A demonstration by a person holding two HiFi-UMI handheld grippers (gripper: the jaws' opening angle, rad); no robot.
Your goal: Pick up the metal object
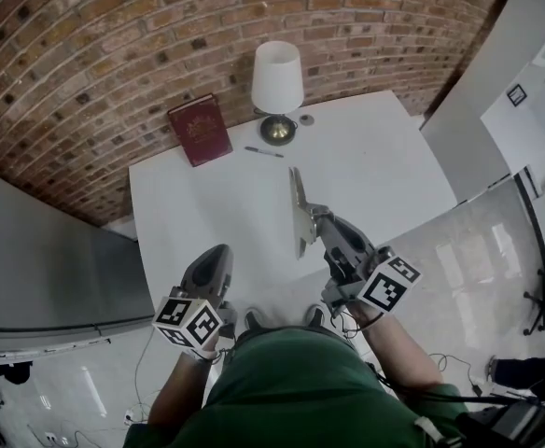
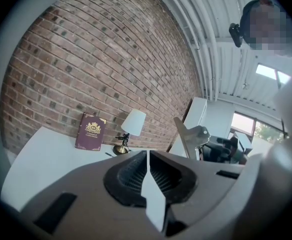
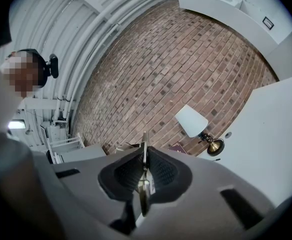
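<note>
A white table (image 1: 375,171) with a lamp (image 1: 277,77) stands against a brick wall (image 1: 86,45)

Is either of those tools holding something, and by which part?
The right tool grips a flat grey metal plate by a tab on its long side, above the white table. The left tool is shut on nothing.
</note>
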